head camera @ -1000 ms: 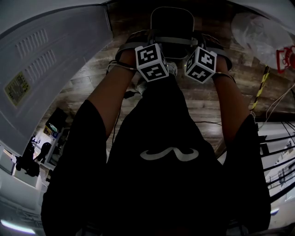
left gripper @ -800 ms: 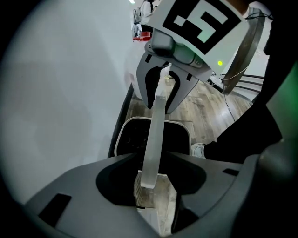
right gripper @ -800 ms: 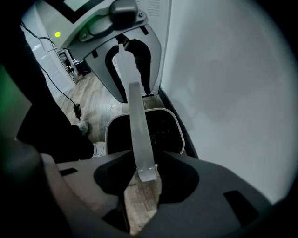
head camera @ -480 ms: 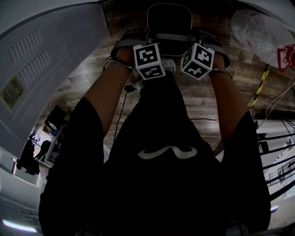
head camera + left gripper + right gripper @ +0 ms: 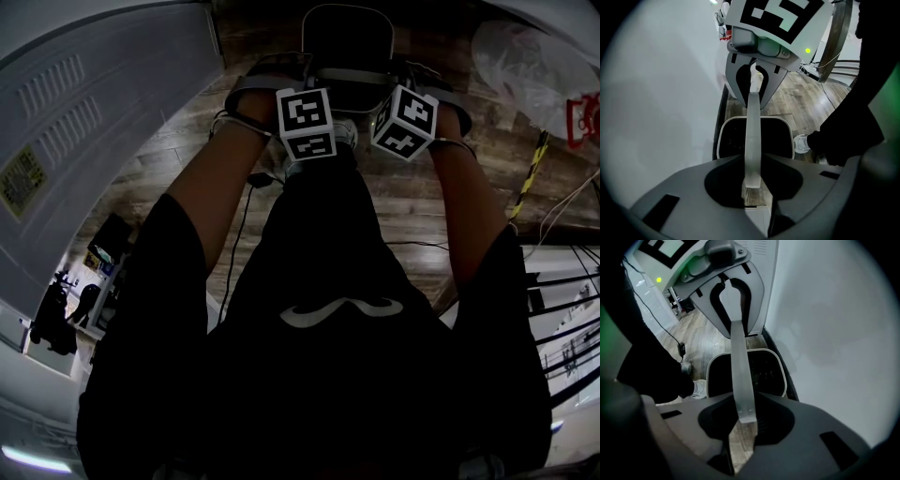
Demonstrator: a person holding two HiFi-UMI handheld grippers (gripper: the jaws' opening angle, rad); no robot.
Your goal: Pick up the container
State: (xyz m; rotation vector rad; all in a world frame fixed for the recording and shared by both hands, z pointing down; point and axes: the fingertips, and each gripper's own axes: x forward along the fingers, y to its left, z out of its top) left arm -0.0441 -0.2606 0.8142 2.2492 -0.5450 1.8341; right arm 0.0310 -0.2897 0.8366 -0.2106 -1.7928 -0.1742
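You had both forearms (image 5: pixel 220 187) stretched toward the top of the head view. Your wrists were drawn in, so the two marker cubes (image 5: pixel 307 122) sat side by side at upper centre. Both grippers pointed steeply down at the wooden floor (image 5: pixel 187 159).

The container (image 5: pixel 347 37), dark inside with a pale rim, was at top centre of that frame, just beside the white vented panel (image 5: pixel 84 122) that filled the upper left. Whether it rested on the floor or hung clear could not be told.

A gray handle (image 5: pixel 753 131) ran above its open mouth from one gripper to the other. Both pairs of fingers had just been closing. The left gripper (image 5: pixel 753 180) was clenched on one end of the handle. The right gripper (image 5: pixel 745 416) was clenched on the other end, and each showed at the top of the other's view.
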